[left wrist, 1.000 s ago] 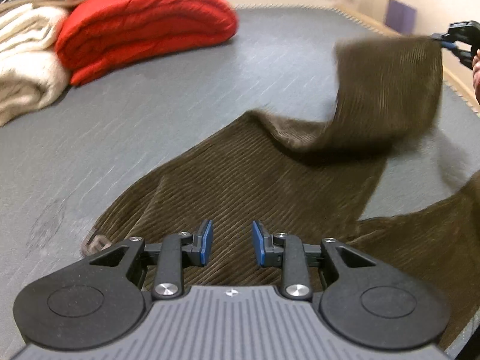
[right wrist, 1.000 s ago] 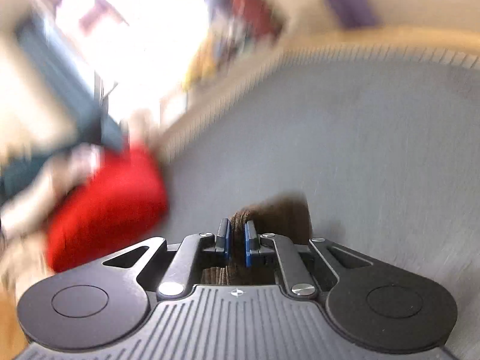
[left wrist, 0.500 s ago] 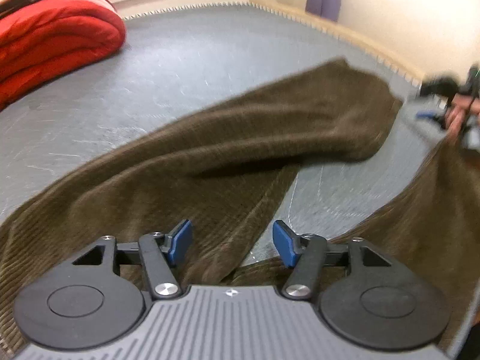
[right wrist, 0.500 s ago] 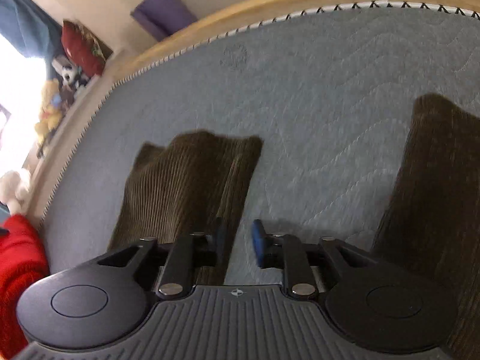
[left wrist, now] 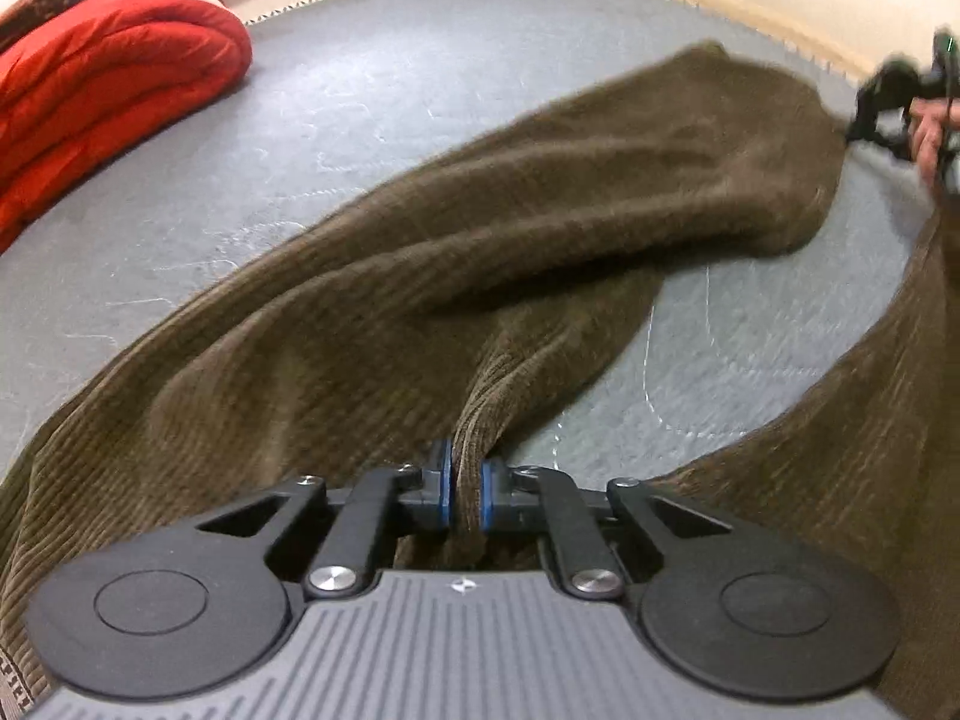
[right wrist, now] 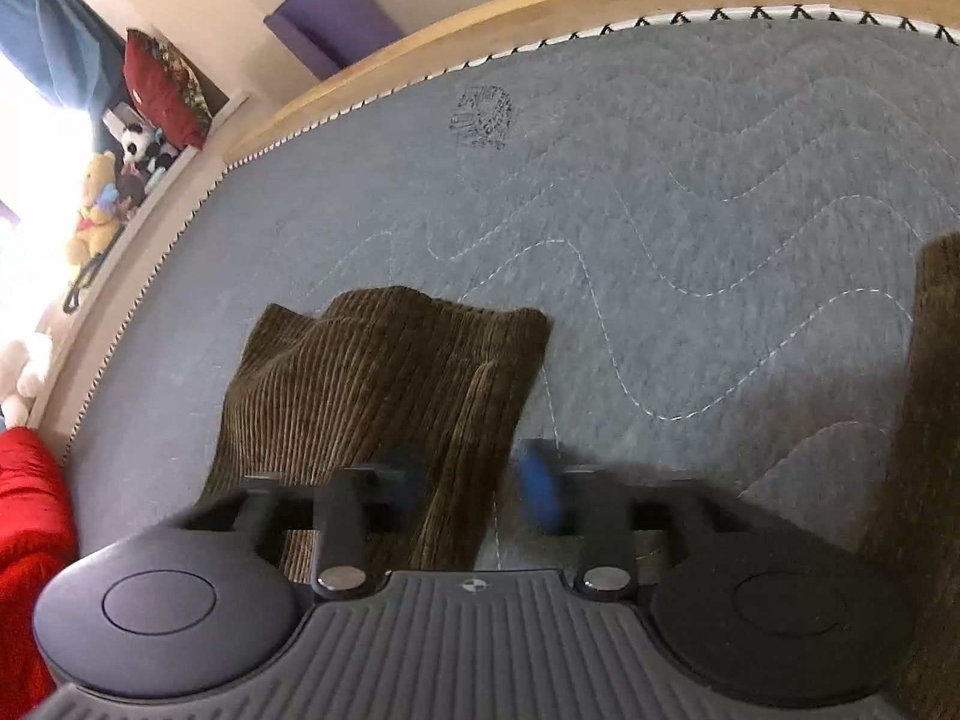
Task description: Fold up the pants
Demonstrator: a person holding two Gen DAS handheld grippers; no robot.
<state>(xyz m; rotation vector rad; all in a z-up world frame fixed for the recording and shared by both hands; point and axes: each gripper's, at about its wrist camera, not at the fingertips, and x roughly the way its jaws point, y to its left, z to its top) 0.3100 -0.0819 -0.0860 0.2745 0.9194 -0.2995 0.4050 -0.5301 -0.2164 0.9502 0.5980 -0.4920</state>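
Note:
Brown corduroy pants [left wrist: 480, 228] lie spread on the grey mattress [left wrist: 360, 78]. My left gripper [left wrist: 465, 495] is shut on a bunched ridge of the fabric near the crotch. One leg runs away to the right, where my right gripper [left wrist: 888, 102] and a hand [left wrist: 927, 132] show at its end. In the right wrist view that leg end [right wrist: 372, 384] lies flat on the mattress. My right gripper [right wrist: 474, 483] hovers low over its right edge with blurred jaws apart, the edge between them. The other leg [right wrist: 930, 420] lies along the right border.
A folded red blanket [left wrist: 102, 78] sits at the far left of the mattress, also the red blanket [right wrist: 24, 540] at the lower left. A wooden bed frame [right wrist: 540, 6] rims the mattress. Soft toys [right wrist: 96, 204] and a purple mat [right wrist: 336, 12] lie beyond it.
My left gripper went from open over the fabric to shut on a bunch of it. My right gripper let go of the lifted leg end, which now lies flat, and sank toward it.

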